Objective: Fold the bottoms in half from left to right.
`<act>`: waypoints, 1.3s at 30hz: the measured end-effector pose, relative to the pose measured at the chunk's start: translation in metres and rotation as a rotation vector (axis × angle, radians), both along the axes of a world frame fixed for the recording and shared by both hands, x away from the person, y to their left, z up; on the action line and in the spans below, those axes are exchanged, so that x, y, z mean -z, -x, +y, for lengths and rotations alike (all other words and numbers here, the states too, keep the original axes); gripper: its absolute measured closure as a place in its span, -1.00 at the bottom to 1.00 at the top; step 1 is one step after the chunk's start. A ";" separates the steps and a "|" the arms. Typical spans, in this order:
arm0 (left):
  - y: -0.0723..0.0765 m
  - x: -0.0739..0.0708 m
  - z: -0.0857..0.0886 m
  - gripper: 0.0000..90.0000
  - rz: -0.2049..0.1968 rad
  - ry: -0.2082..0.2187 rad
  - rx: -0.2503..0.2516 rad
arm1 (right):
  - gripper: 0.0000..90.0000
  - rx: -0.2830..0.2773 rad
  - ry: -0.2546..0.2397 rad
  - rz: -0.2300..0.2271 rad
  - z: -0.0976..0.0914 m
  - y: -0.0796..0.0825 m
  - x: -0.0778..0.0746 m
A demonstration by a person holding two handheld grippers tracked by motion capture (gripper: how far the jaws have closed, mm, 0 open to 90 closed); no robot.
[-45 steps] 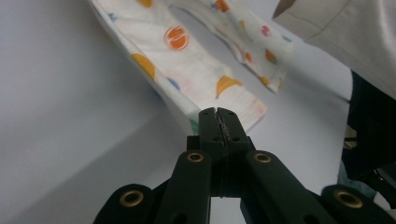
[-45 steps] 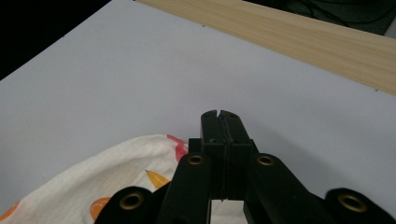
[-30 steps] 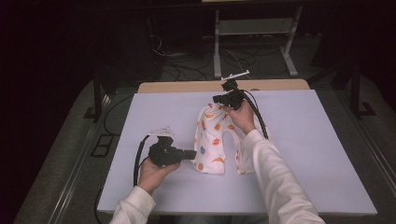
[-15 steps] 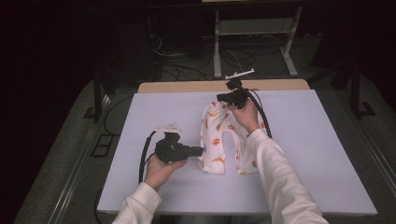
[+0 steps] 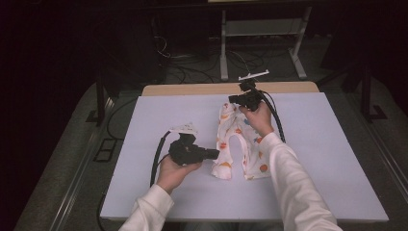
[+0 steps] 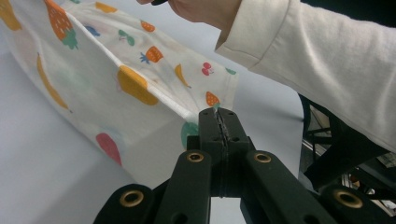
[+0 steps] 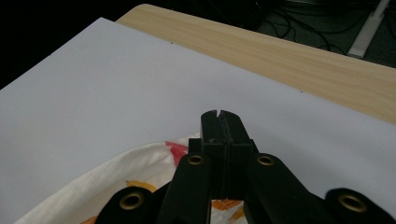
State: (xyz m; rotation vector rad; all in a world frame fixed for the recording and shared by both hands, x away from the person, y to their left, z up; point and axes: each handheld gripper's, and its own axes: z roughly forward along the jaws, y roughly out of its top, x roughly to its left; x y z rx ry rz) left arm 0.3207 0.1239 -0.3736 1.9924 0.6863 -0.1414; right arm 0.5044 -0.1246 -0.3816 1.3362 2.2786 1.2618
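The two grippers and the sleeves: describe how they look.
Both the left gripper and the right gripper are black, with brass-ringed pivot holes, a thick black cable trailing, and a pale three-cornered plate on top. The sleeves are cream-white with folded cuffs.

The left claw point(image 6: 219, 122) pinches the hem of fruit-print trousers point(image 6: 116, 79), beside a cream sleeve point(image 6: 317, 56).

The pale lilac rectangular table sheet point(image 5: 144, 192) is evenly lit; surroundings are very dark, shadows soft, near black jaws slightly blurred.

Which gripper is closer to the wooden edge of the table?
The right gripper: it sits at the pants' far end, just short of the wooden edge. The left gripper pinches a leg hem, far nearer the person.
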 end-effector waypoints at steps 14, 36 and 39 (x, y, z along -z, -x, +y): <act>-0.002 -0.007 -0.026 0.99 -0.005 -0.001 0.050 | 0.97 0.017 -0.005 -0.004 -0.015 0.002 -0.001; -0.007 -0.008 -0.065 0.99 0.002 -0.031 0.106 | 0.97 0.037 -0.015 0.000 -0.040 0.004 0.006; -0.008 -0.005 -0.073 0.99 0.006 -0.040 0.116 | 0.97 0.039 -0.017 0.006 -0.043 0.002 0.008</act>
